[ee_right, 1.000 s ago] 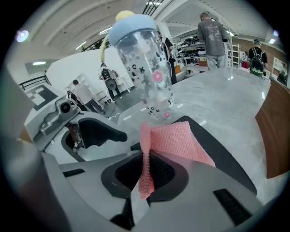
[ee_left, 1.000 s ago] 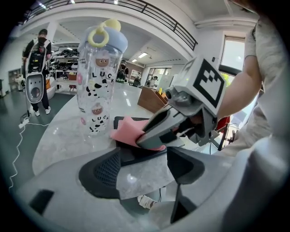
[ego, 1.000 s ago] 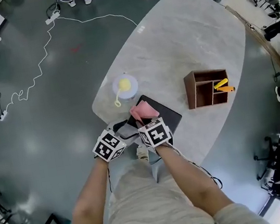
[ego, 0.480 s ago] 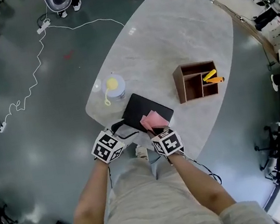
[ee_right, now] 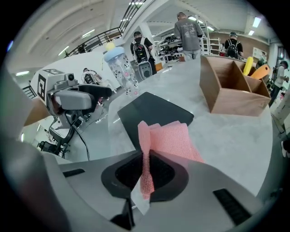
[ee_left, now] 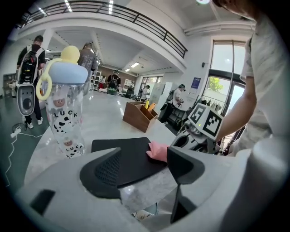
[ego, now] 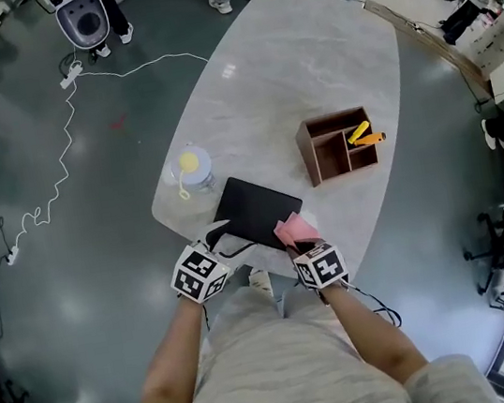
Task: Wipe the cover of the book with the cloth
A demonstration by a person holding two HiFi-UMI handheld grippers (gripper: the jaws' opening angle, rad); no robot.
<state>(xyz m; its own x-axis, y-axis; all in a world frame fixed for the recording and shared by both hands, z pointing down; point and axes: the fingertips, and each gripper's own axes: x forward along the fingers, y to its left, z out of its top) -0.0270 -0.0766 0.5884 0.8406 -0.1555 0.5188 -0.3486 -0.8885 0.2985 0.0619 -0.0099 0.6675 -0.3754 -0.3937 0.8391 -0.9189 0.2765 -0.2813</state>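
The black book [ego: 255,209] lies flat near the table's front edge. My right gripper [ego: 301,247] is shut on the pink cloth [ego: 294,229], which sits at the book's near right corner. In the right gripper view the cloth [ee_right: 170,140] sticks out from between the jaws, with the book [ee_right: 154,111] just beyond. My left gripper [ego: 219,242] is at the book's near left corner. In the left gripper view its jaws stand wide apart, with the book [ee_left: 122,154] and the cloth [ee_left: 158,151] seen between them.
A clear bottle with a blue lid [ego: 188,170] stands left of the book. A brown wooden box [ego: 333,147] with yellow and orange items stands to the right. The grey marble table [ego: 305,55] stretches away. People stand at its far end. A white cable lies on the floor.
My right gripper has dragged the pink cloth from the middle of the book toward its near right corner. The left gripper has stayed at the book's near left corner.
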